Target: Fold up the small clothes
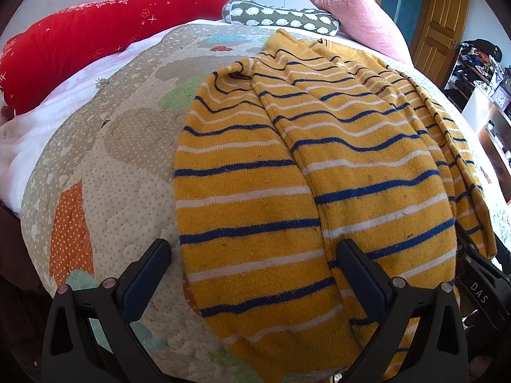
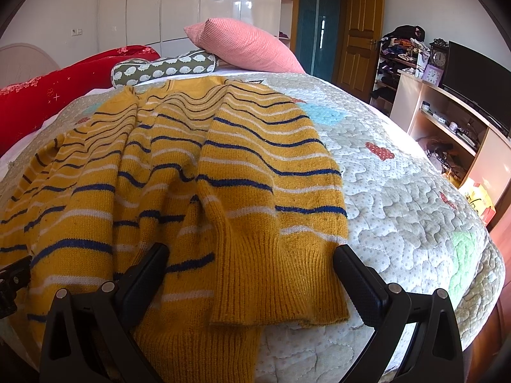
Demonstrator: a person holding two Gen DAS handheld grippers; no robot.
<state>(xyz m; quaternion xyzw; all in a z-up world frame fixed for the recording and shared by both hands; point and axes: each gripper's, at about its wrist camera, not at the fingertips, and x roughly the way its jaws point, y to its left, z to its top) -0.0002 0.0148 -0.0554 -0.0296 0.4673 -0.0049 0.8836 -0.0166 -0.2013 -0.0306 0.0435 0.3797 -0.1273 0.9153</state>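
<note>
Your left gripper (image 1: 252,274) and right gripper (image 2: 250,274) both spread wide over the mustard-yellow knitted sweater with blue and white stripes (image 1: 287,159), gripping nothing, sweater flat on the dotted patchwork quilt (image 1: 105,191), pink ribbed pillow (image 2: 242,46) beyond.

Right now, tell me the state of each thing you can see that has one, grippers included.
Left gripper: open, fingers either side of the hem.
Right gripper: open, straddling a ribbed cuff.
Striped sweater: lying rumpled on the quilt, not yet folded.
Quilt: spread over the bed.
Pink pillow: propped on the hedgehog bolster.
Wooden door: open.
</note>
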